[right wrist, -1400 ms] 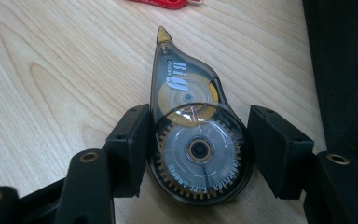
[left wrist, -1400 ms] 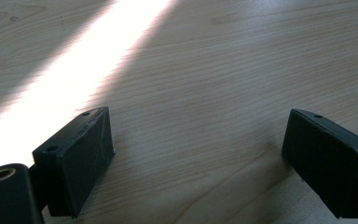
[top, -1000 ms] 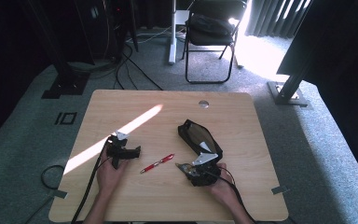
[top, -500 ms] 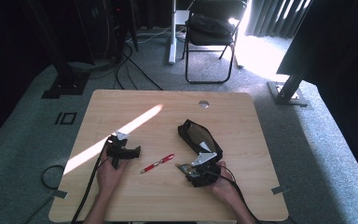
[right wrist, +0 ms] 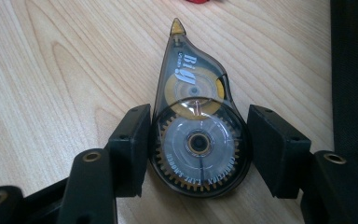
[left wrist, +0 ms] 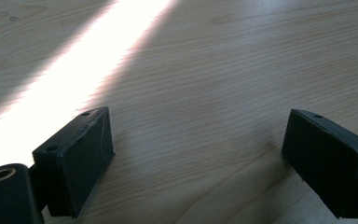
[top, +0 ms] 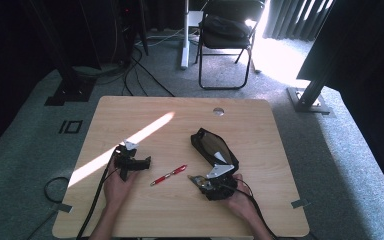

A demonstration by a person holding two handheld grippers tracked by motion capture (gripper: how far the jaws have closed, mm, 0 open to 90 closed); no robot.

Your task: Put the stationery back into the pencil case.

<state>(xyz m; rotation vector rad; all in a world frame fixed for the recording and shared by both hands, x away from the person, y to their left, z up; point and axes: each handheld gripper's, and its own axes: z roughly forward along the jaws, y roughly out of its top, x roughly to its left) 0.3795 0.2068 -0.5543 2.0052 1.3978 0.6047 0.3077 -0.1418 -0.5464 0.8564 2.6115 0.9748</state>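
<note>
1. While both hands rested low in the high view, the right gripper (top: 198, 181) sat at lower centre-right of the table (top: 260, 150), just below the black pouch (top: 213, 148).
2. Its jaws had just been closing, with a correction-tape dispenser (right wrist: 196, 130) between them.
3. In the right gripper view, the left pad touched the dispenser's round body; the right pad stood just beside it, and whether it pressed I could not tell.
4. That dispenser lay flat on the wood at mid-frame, its yellow tip pointing to the top edge, its clear gear wheel low between the pads.
5. A dark edge of the pouch ran down the right side of that view.
6. Nearby, a red pen (top: 168, 175) lay at the centre of the high view, between the two grippers and apart from both.
7. At lower left of that view, the left gripper (top: 142, 162) lay on the table beside a sunlit stripe (top: 130, 142).
8. Its jaws stood wide apart over bare wood in the left gripper view.
</note>
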